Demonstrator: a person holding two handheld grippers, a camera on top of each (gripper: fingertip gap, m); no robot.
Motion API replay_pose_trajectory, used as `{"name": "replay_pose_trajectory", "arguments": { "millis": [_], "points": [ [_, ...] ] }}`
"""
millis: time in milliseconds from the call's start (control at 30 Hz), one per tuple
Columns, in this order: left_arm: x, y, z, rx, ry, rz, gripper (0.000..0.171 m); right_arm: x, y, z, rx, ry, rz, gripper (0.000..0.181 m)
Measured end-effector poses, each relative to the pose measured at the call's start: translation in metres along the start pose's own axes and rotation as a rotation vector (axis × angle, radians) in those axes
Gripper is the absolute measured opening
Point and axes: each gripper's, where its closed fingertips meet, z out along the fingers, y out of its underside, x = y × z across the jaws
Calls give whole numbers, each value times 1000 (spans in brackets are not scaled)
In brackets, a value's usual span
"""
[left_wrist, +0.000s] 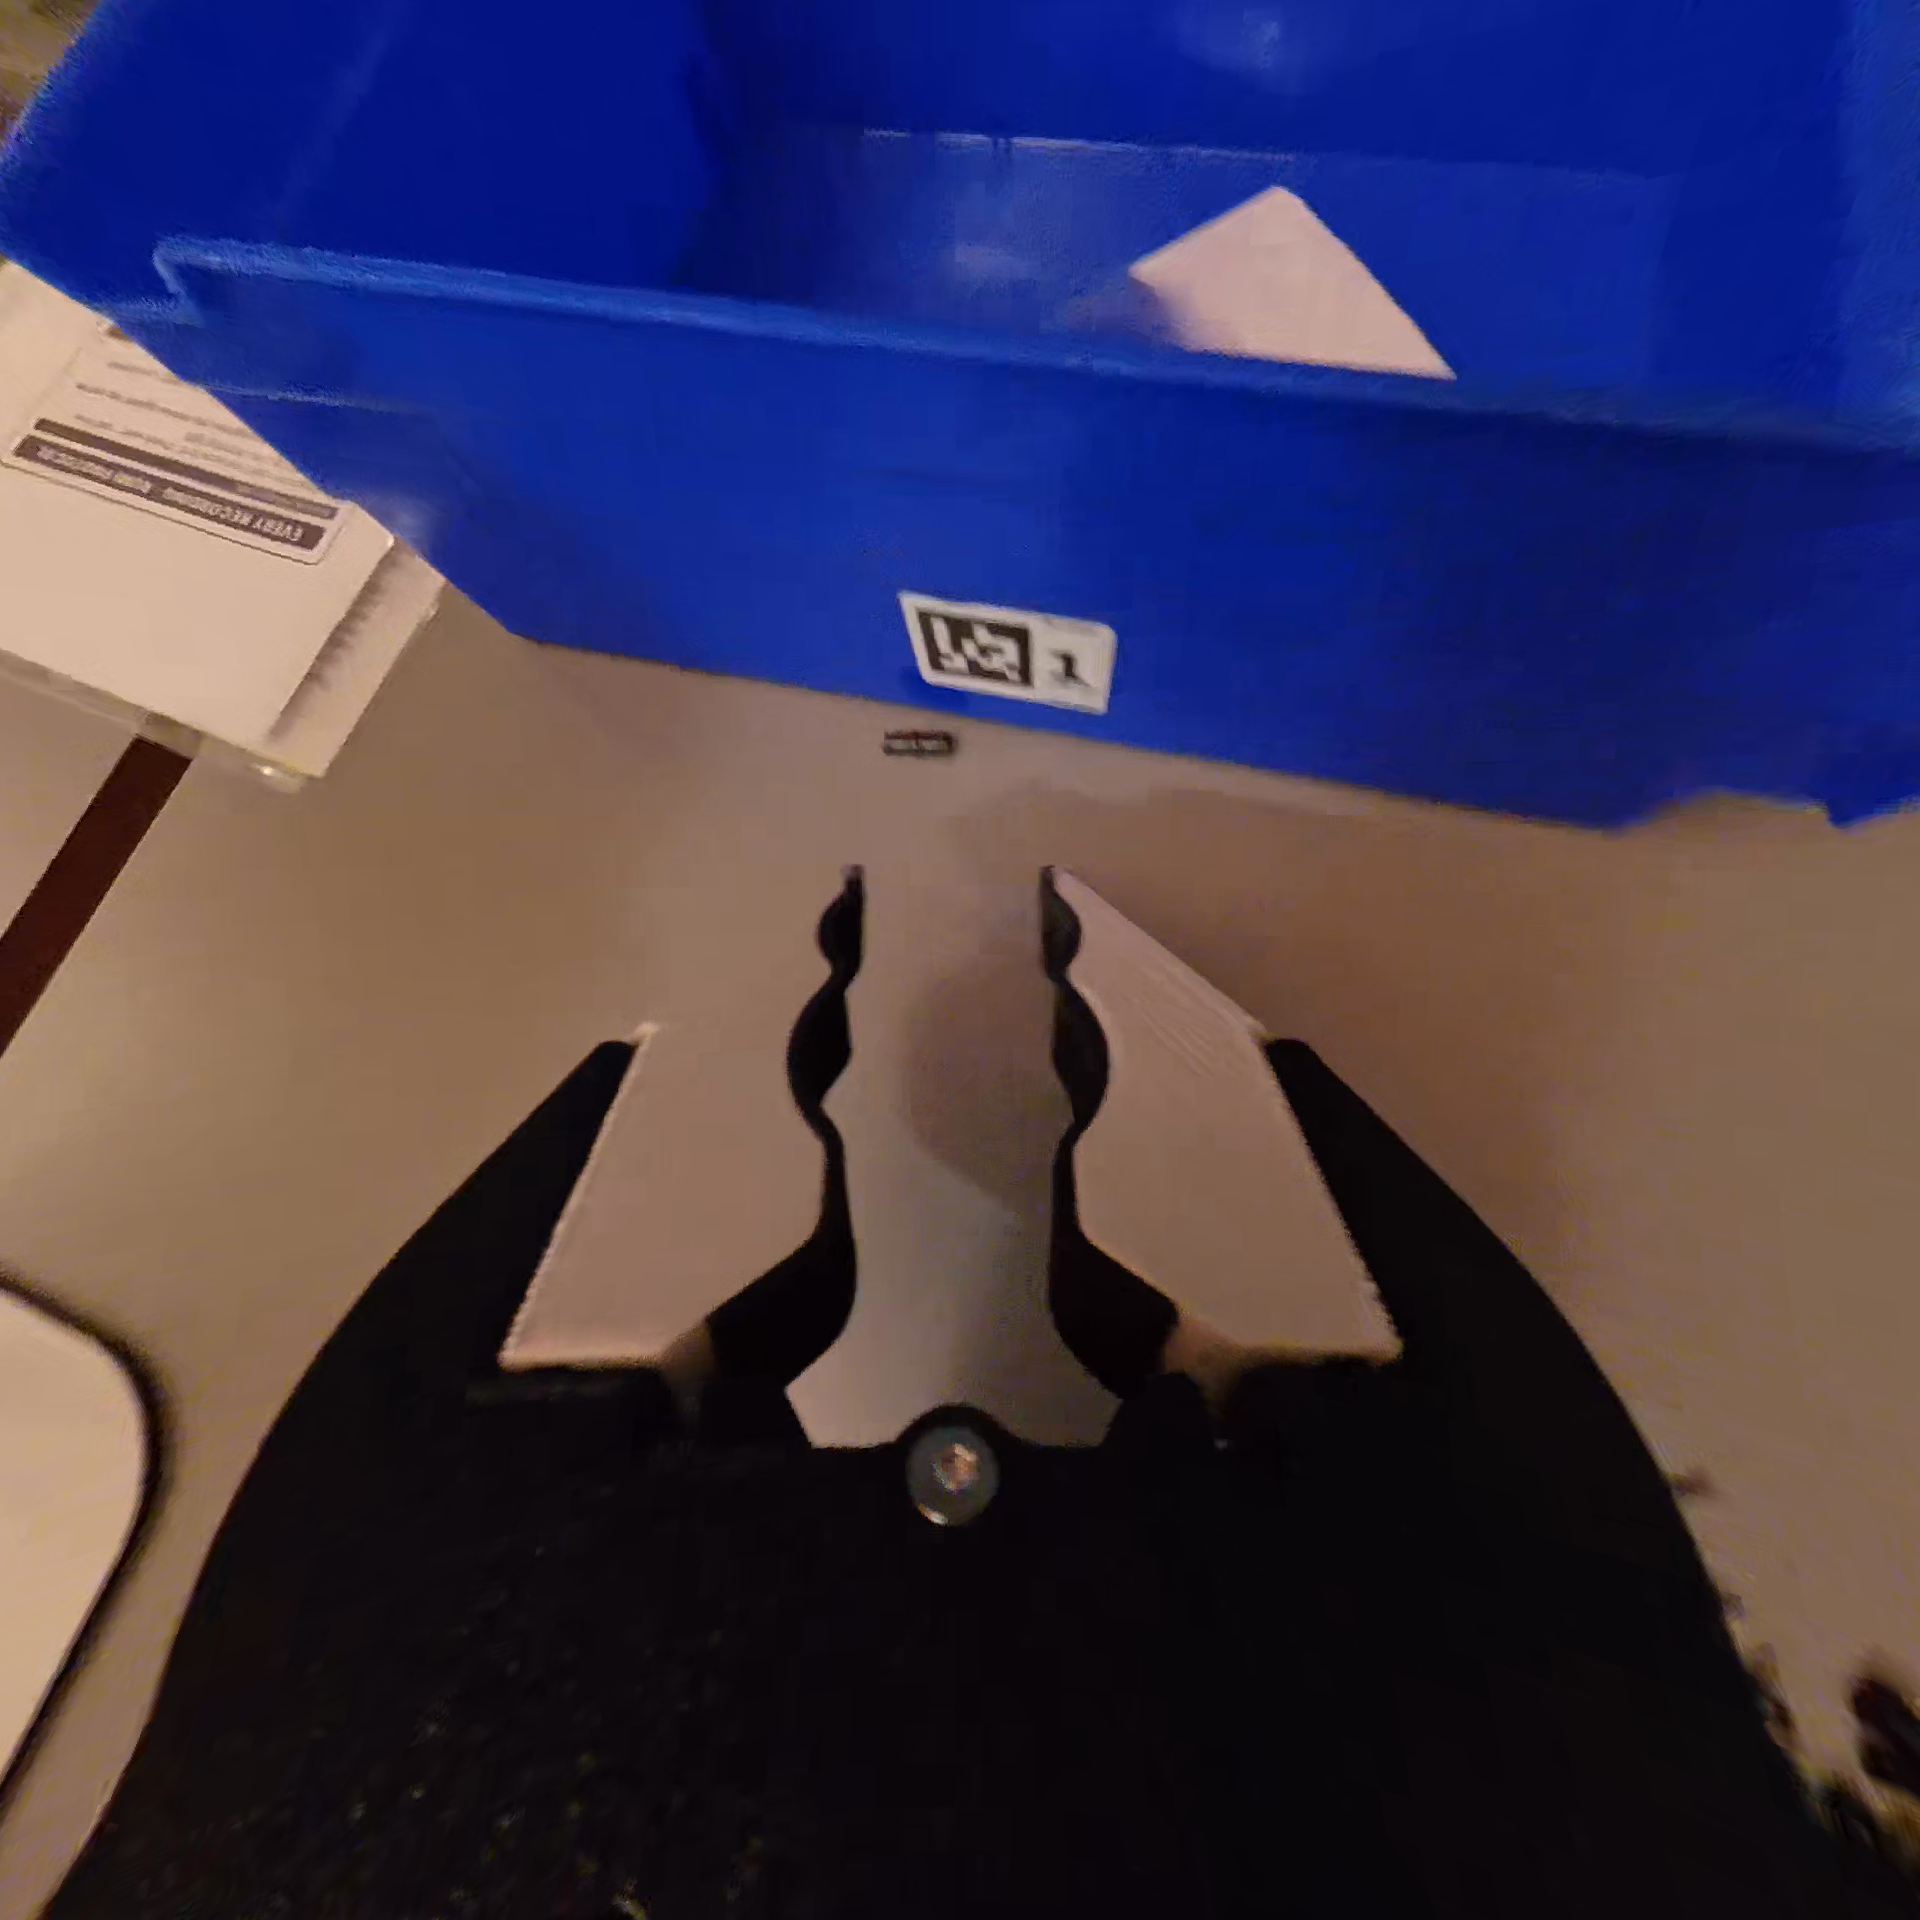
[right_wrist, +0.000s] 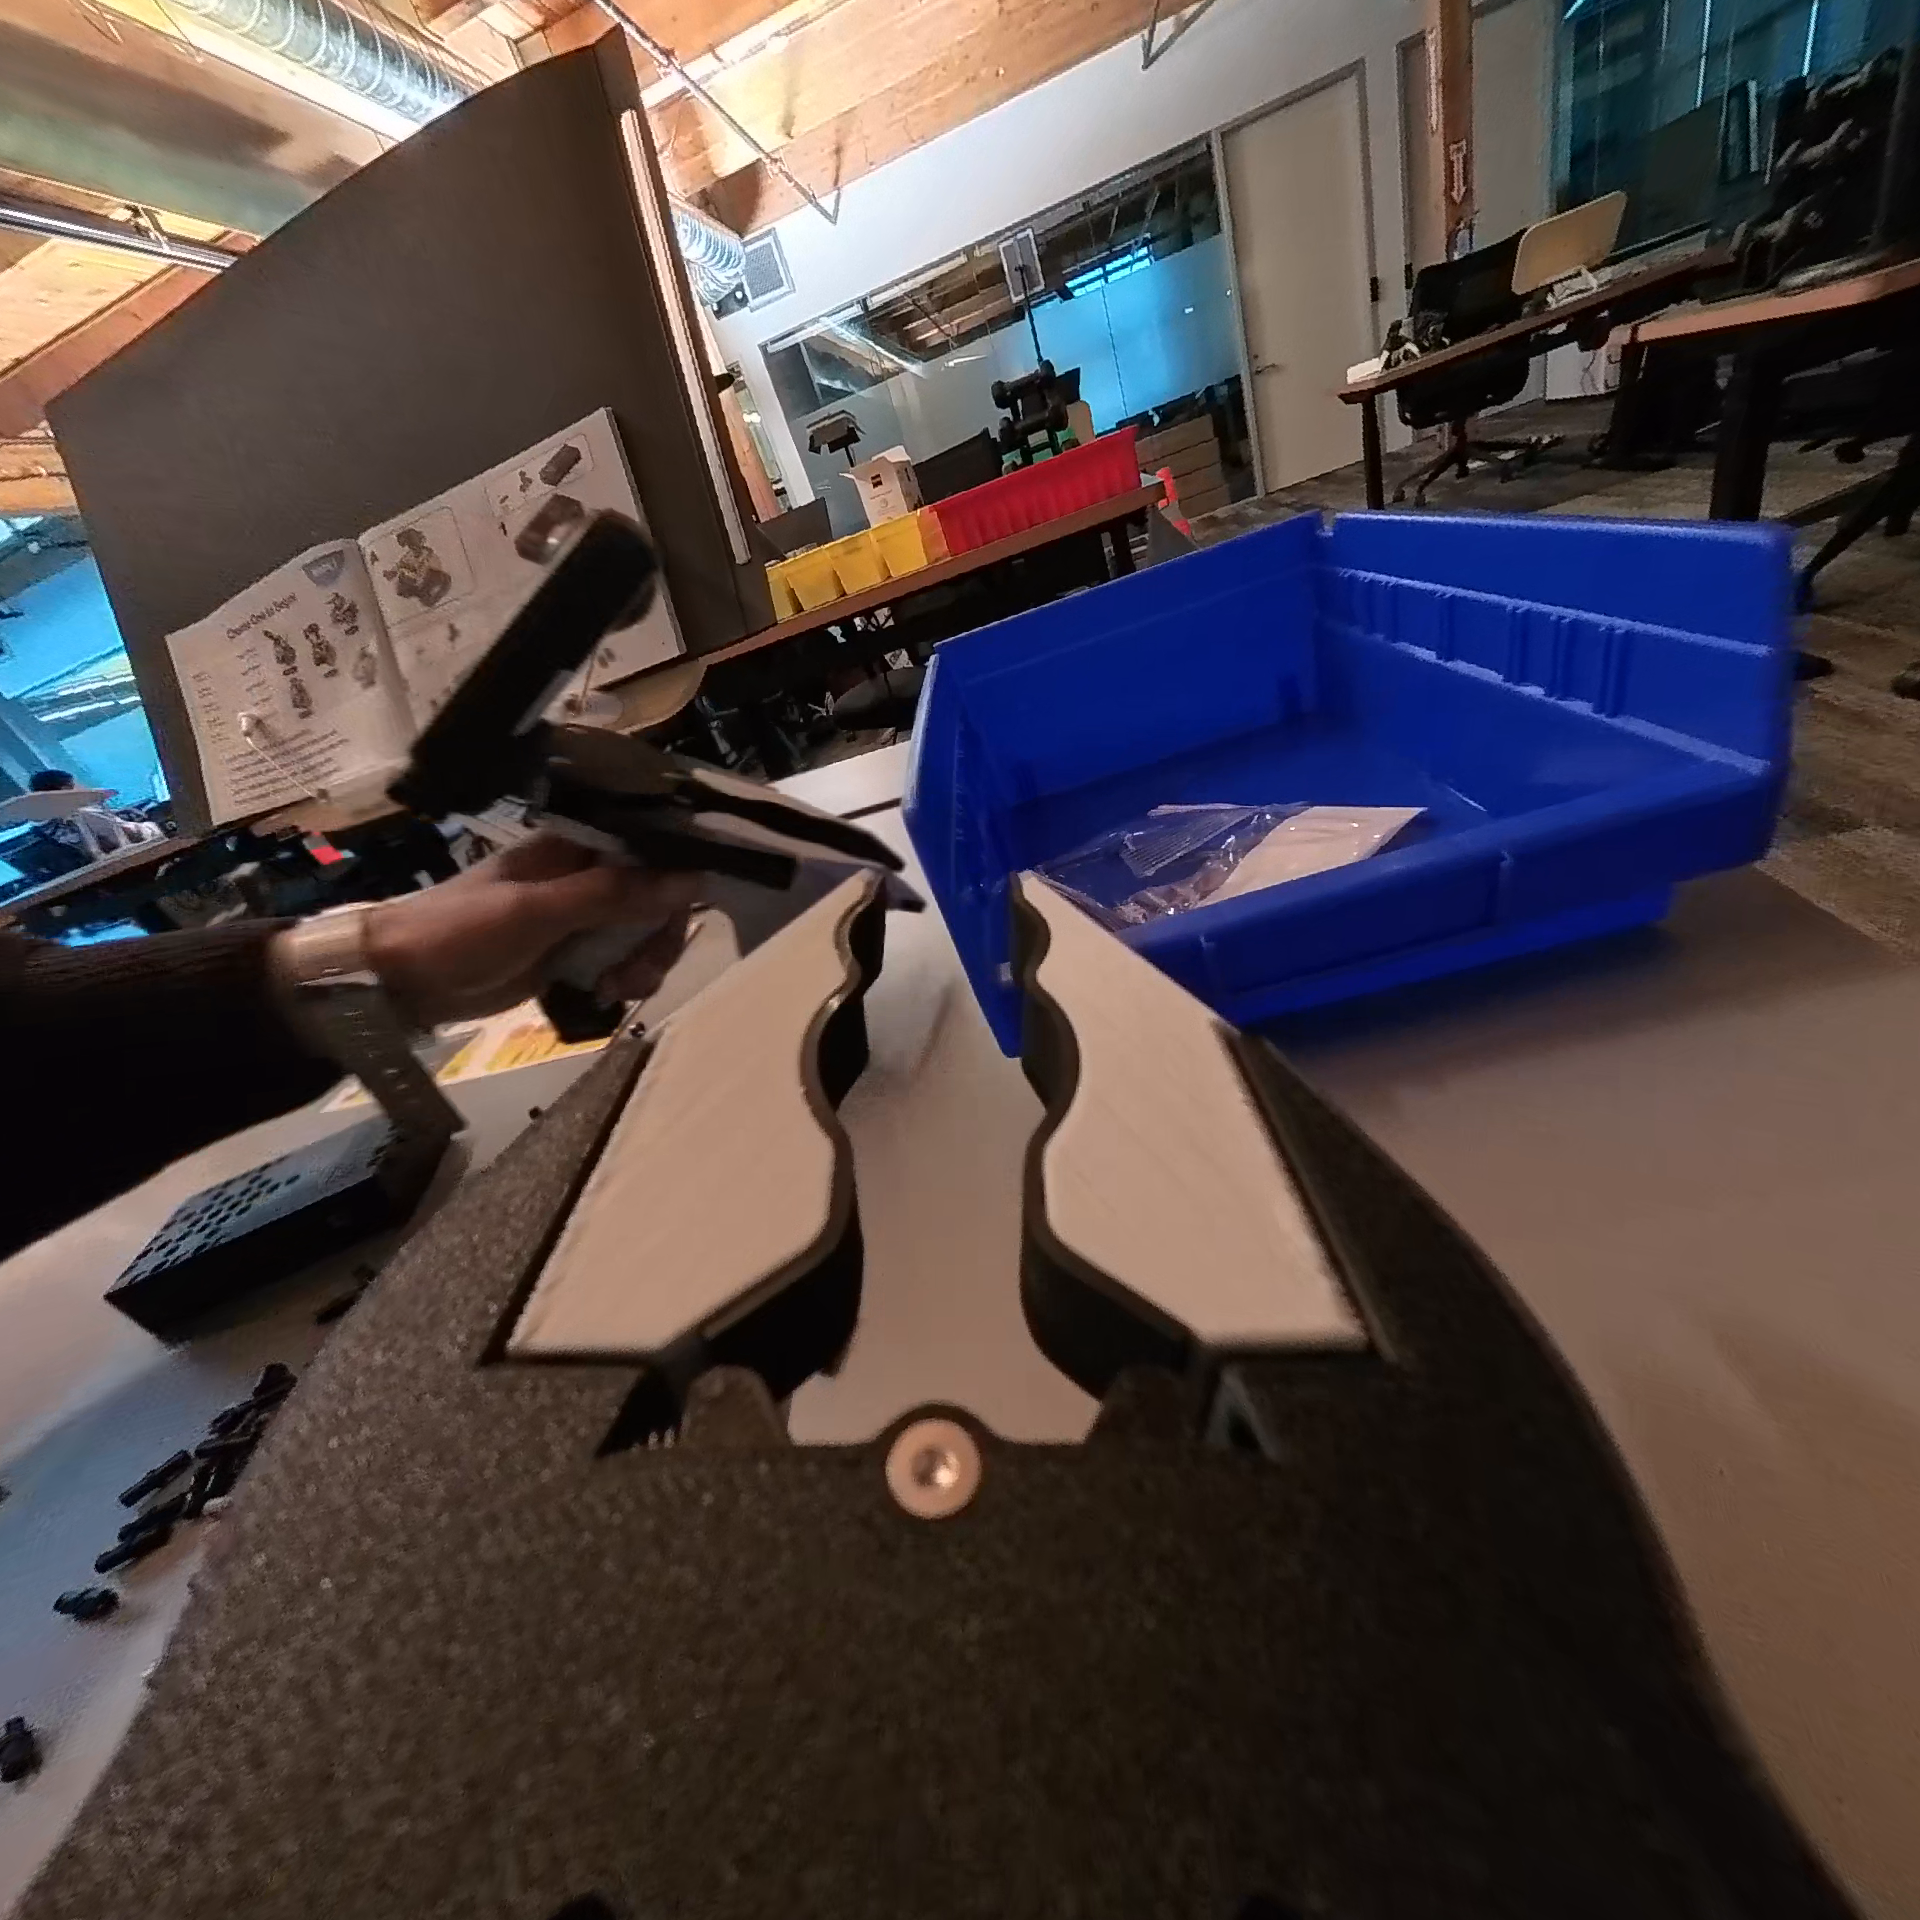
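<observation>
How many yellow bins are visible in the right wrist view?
3, side by side on the far table: left, middle, right, next to the red bin. More may be hidden.

The blue bin runs off the left wrist view's top and right edges, smeared by blur; its front wall hides most of a white sheet. A tiny dark piece is too small to identify
</observation>
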Motion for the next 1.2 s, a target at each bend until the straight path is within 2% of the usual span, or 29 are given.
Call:
{"name": "replay_pose_trajectory", "arguments": {
  "millis": [67,100,333,400,467,600,767,900,1033,1100,1200],
  "points": [
    [-3,-7,14,18,33,-4,66,0,-1,-1,8,-2,6,23],
    [-3,-10,19,30,50,3,77,0,-2,-2,14,-4,10,23],
    [1,-7,40,-13,145,43,78,2,-4,-4,29,-10,37,23],
    [0,-9,44,-20,156,23,70,2,-4,-4,29,-11,40,23],
    [-3,-9,46,-28,152,3,40,3,-4,-4,29,-11,43,23],
    [-5,-7,46,-40,146,4,14,3,-4,-4,30,-11,47,23],
    [-4,-2,37,-37,141,38,14,3,-4,-4,30,-10,46,23],
    [9,-2,12,-14,191,17,14,3,-4,-4,30,-10,45,23],
    [43,0,-46,24,291,29,14,3,-5,-5,36,-11,51,23],
    [68,12,-80,18,361,65,14,4,-4,-4,32,-11,52,23],
    [96,50,-116,-82,418,148,14,3,-3,-4,27,-11,50,23]
  ]
}}
